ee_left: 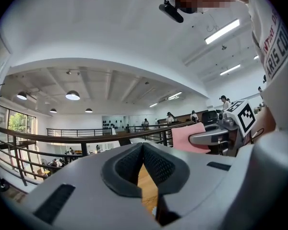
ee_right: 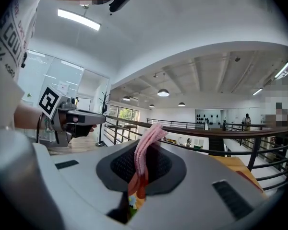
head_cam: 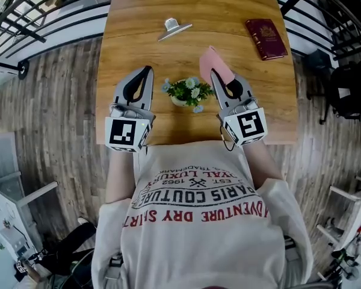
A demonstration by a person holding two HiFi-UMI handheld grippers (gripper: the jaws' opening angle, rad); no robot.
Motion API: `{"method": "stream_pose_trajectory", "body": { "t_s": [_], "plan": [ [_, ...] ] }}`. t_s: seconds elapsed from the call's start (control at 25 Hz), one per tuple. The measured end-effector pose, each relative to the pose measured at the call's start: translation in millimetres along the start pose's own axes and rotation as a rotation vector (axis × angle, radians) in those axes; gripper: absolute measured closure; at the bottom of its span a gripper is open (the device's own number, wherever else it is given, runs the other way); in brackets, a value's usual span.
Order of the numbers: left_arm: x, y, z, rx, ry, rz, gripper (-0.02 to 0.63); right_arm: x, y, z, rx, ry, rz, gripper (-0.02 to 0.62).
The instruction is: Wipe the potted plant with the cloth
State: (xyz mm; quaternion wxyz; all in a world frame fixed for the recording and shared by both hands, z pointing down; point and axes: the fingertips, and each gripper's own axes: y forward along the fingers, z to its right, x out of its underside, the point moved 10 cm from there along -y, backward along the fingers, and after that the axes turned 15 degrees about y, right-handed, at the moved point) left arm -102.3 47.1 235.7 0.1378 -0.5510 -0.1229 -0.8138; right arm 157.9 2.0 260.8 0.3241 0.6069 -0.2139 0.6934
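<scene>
Looking down in the head view, I see the potted plant standing on the wooden surface, between my two hands and close to my body. My left fingers are near the plant on its left side. My right fingers are near it on its right side and hold the pink cloth. The cloth sticks out past the tips, away from me. So the plant lies to the left of the cloth and a bit nearer to me.

Next, in the left gripper view, the two dark pads are pressed together with nothing between them. The cloth shows off to the right, held up by my other hand.

Last, in the right gripper view, the cloth stands up as a folded strip, squeezed tight between the pads. Low in the gap under them I see a bit of flower and green. I think the plant sits lower than the cloth. My right hand is the one that can wipe, and the cloth must swing left, back and down to reach the leaves.
</scene>
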Motion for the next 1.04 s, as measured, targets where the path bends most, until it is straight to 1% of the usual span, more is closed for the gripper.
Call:
{"method": "stream_pose_trajectory", "body": {
  "t_s": [0.24,0.48,0.64,0.76,0.88,1.04],
  "plan": [
    [0.9,-2.5,2.9,-0.015,0.007,-0.026,0.590,3.1,-5.0,-0.6,-0.022,-0.016,-0.004,0.557],
    [-3.2,-0.4,12.4,-0.004,0.020,-0.029,0.590,2.8,-10.5,2.5,-0.011,0.003,0.018,0.557],
    [-6.7,-1.7,16.8,-0.012,0.027,-0.032,0.590,0.0,-17.1,2.8,0.004,0.006,0.029,0.557],
    [-7.3,-1.9,19.5,-0.013,0.024,-0.037,0.590,-1.7,-22.6,4.6,0.011,0.000,0.040,0.557],
    [-5.1,-4.5,17.3,-0.016,0.021,-0.054,0.590,-1.1,-21.6,2.7,0.001,-0.020,0.046,0.556],
    [-3.7,-6.3,15.8,-0.017,0.013,-0.067,0.591,-1.4,-22.2,1.9,-0.001,-0.020,0.049,0.556]
  ]
}}
